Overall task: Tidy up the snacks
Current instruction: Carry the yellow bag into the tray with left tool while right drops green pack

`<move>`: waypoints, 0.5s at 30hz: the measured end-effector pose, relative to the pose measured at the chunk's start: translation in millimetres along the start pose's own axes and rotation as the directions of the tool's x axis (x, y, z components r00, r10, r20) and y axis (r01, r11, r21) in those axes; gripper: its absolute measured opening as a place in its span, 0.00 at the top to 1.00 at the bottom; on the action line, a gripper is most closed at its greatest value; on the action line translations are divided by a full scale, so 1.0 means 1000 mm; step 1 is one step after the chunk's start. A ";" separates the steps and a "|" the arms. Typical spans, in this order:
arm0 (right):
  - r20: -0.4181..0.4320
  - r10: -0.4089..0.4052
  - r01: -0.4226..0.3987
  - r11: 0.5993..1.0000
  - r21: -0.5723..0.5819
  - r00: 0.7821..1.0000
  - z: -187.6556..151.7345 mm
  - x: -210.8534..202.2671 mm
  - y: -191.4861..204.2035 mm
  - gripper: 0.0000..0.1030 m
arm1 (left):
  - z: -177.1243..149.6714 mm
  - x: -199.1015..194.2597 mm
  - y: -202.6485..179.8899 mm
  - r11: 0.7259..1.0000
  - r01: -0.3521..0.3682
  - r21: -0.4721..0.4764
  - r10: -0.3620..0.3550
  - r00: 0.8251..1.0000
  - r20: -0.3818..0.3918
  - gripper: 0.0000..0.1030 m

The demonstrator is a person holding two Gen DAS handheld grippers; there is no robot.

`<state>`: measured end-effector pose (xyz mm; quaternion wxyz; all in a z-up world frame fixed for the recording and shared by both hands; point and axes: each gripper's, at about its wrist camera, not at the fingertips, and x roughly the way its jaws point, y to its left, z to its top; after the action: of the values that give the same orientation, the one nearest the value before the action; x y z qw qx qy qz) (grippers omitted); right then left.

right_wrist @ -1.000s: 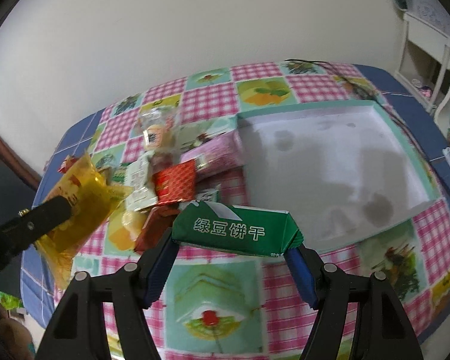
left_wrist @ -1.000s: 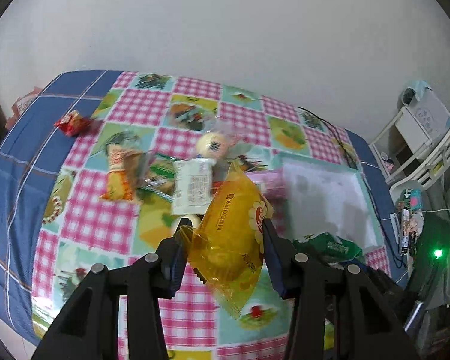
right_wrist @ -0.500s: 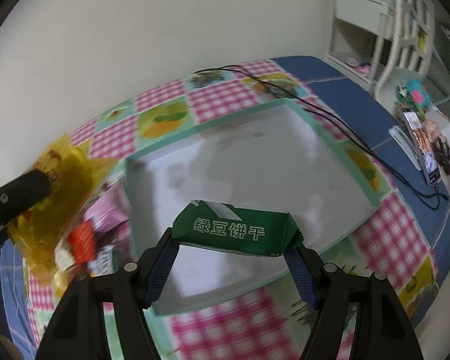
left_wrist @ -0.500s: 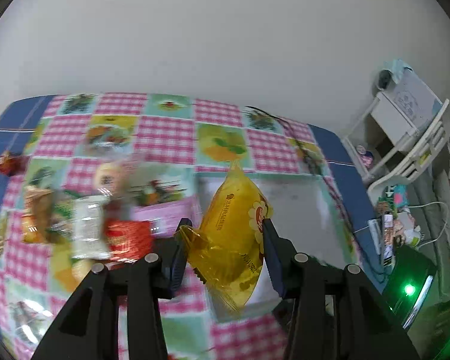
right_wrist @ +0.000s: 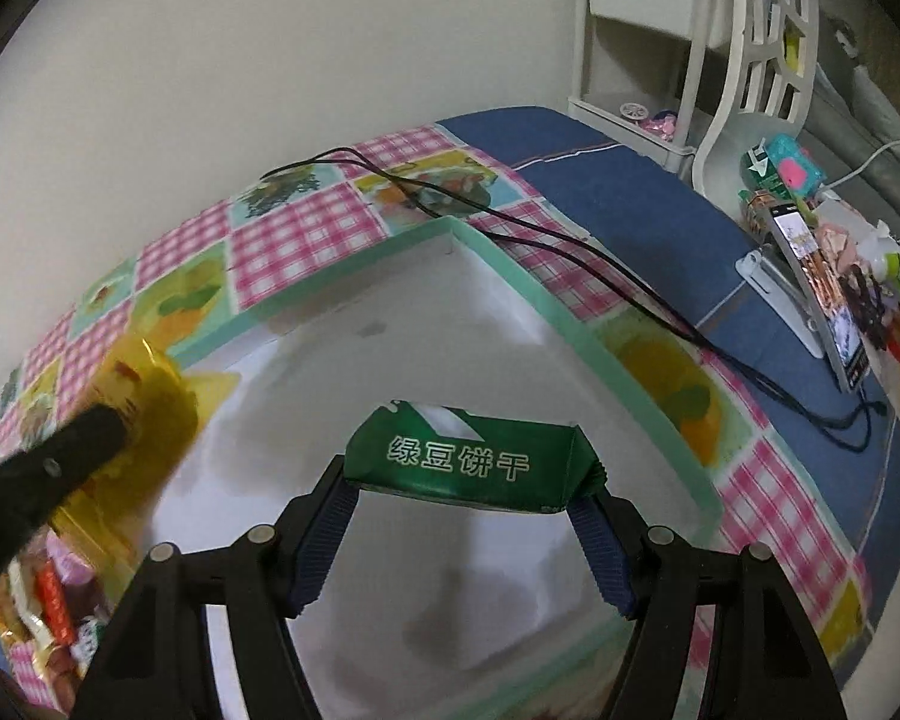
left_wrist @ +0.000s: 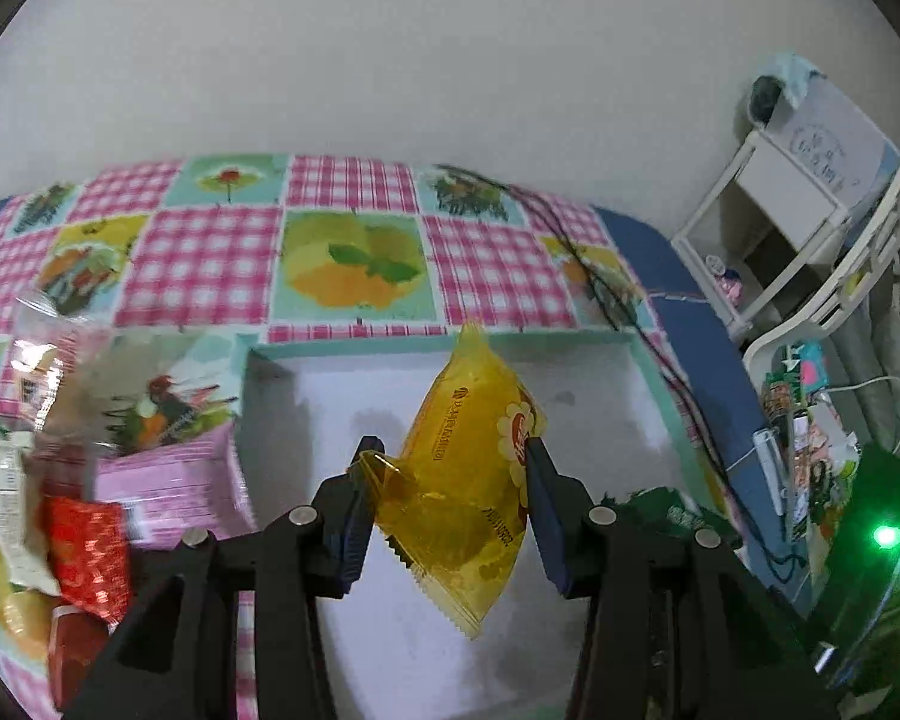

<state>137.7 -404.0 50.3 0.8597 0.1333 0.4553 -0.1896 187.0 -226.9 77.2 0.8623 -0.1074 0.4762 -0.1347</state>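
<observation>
Near: left hand-held gripper clenched on yellow snack pouch, right hand-held gripper clenched on green biscuit pack. 1 s ago both hung over the snack pile at left; now both hang over the white tray, w/ 2 packs still off its floor. Judgement: carry nearly done, lowering & release next. Far: checked cloth, black cable.

Right tool grips green packet above white tray; left tool holds yellow packet at left.
</observation>
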 end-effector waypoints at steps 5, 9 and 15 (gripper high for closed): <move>-0.009 -0.018 0.018 1.000 -0.005 1.000 0.005 0.017 -0.001 0.29 | -0.002 0.022 0.000 1.000 0.000 -0.006 0.000 1.000 -0.028 0.54; -0.018 -0.022 0.021 1.000 -0.009 1.000 0.005 0.019 -0.002 0.28 | -0.001 0.024 0.001 1.000 0.000 -0.014 -0.001 0.999 -0.047 0.52; -0.051 -0.006 0.005 1.000 -0.012 0.999 0.004 0.005 -0.001 0.28 | 0.000 0.002 -0.003 0.998 -0.059 0.013 0.059 0.997 -0.055 0.45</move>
<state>143.2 -407.8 48.0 0.8481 0.1315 0.4784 -0.1858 187.5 -230.2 76.2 0.8529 -0.0844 0.5023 -0.1148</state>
